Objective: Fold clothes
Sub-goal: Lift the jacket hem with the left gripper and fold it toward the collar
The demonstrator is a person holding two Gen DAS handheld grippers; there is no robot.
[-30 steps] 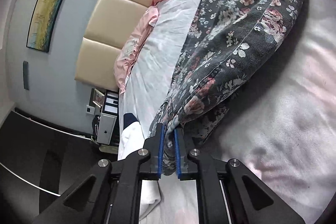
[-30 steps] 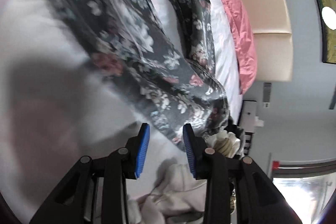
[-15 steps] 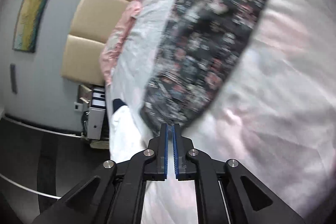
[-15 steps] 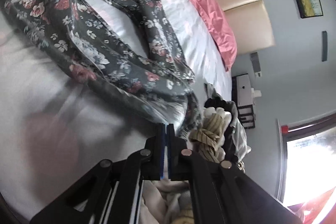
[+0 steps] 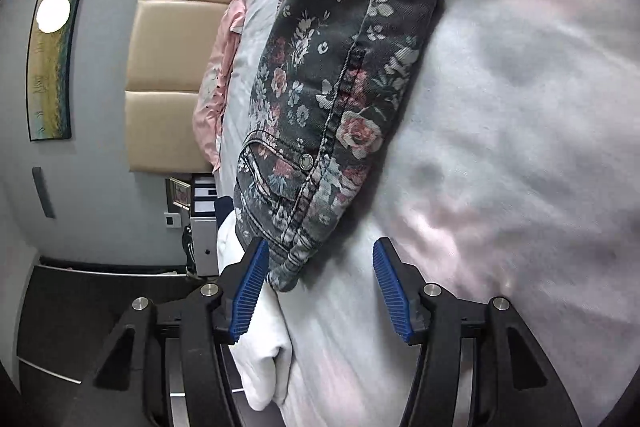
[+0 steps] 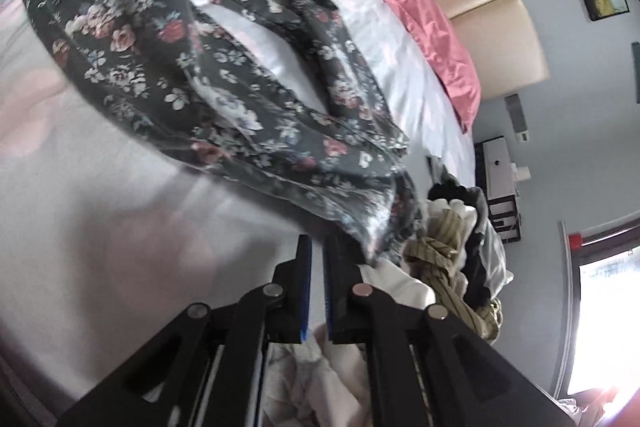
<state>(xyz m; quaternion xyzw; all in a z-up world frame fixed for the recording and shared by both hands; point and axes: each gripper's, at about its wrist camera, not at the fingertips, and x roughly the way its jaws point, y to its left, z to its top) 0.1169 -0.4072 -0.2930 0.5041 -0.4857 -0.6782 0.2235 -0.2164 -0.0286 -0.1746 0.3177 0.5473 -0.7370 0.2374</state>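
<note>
A dark floral garment (image 5: 340, 75), seemingly jeans with a stitched pocket and rivet, is seen laid lengthwise on the white bedspread (image 5: 500, 147), its waist end reaching between the blades of the left gripper (image 5: 316, 285). That gripper's jaws have just been opening and are stood well apart, with the hem lying by the left pad and no longer pinched. The right gripper (image 6: 317, 263) is shown almost shut, a narrow slit left between its blue pads, and the garment's far end (image 6: 376, 227) is draped against its right finger; whether cloth is actually nipped cannot be told. A laying-out or first fold appears to be in hand; a fresh grip on an edge is likely called for next, so that one half can be carried over the other. A second ago the left pads were clamped on the fabric and the right ones stood open.
</note>
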